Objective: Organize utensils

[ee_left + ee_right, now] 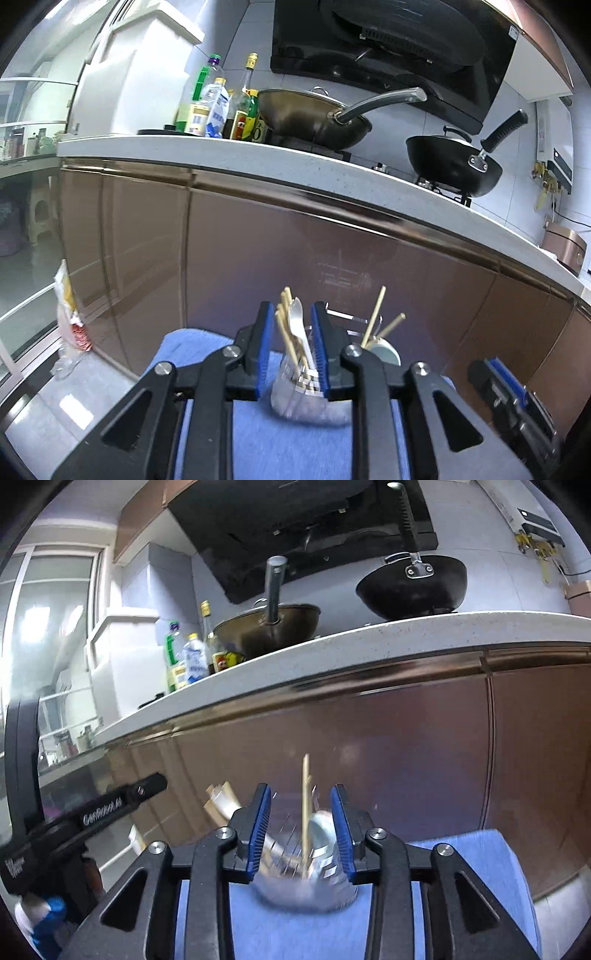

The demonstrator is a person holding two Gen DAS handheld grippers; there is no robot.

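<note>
A wire utensil rack (310,391) stands on a blue towel (295,443). It holds a bunch of wooden chopsticks (286,321) and a white spoon (300,325) on the left. A pale cup (386,350) with two chopsticks (375,314) stands at its right. My left gripper (293,347) is open, its fingers on either side of the chopstick bunch and spoon. My right gripper (301,830) is open around a single upright chopstick (306,805) and the cup (321,830) in the blurred rack (306,882). The right gripper also shows in the left wrist view (513,398).
Brown cabinet fronts (332,258) rise just behind the towel, under a white countertop (258,155). On it stand a steel wok (314,118), a black wok (454,166) and several bottles (218,107). A plastic bag (70,317) lies on the floor at left.
</note>
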